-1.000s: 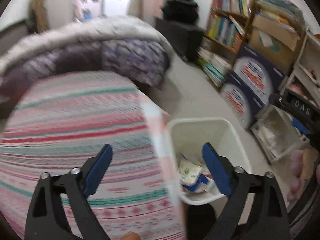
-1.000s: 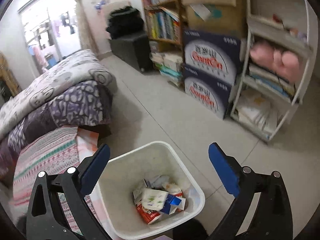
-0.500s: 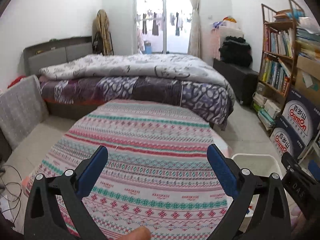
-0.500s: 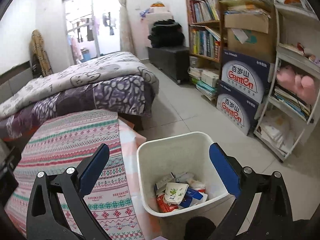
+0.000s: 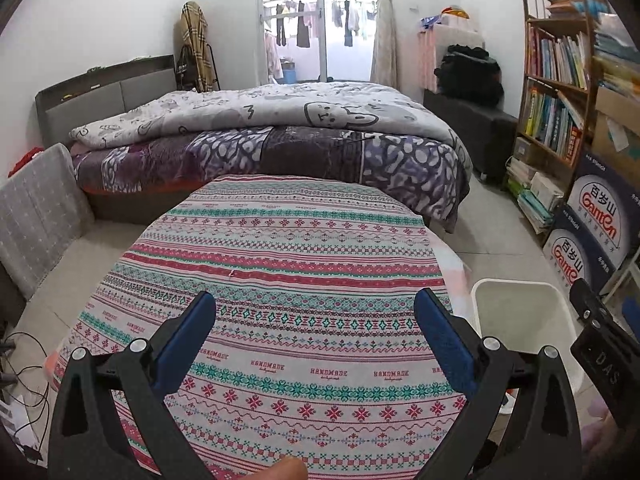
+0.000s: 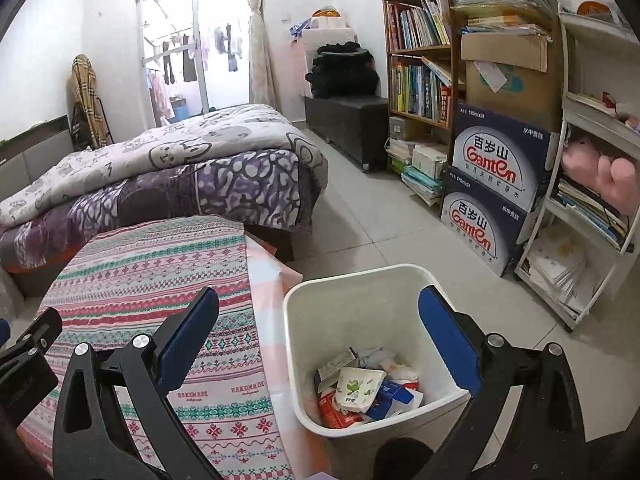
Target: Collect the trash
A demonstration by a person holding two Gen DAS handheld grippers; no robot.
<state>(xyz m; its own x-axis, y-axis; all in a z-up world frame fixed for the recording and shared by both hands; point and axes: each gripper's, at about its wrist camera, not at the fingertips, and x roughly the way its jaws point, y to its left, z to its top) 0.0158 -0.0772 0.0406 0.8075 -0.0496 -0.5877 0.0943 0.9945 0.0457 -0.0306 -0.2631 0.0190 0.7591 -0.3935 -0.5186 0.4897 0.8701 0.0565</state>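
Both grippers stand with jaws wide apart, gripping nothing: the left gripper (image 5: pixel 314 336) above the patterned tablecloth (image 5: pixel 280 264), the right gripper (image 6: pixel 318 336) at lower centre. Beneath the right one, the white bin (image 6: pixel 360 300) holds crumpled wrappers (image 6: pixel 360 388).

Bright daylight floods from the blown-out balcony door (image 5: pixel 292 20), frames sharp centrally, perhaps softer toward the bent, dark-vignetted fisheye edges.

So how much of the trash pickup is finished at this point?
It looks nearly finished. Done: wrappers and cartons lie piled in the white bin beside the table. In hand: nothing; the left claw and the right claw are both open and hold nothing. Left: no trash shows on the patterned tablecloth, so perhaps only a last check.
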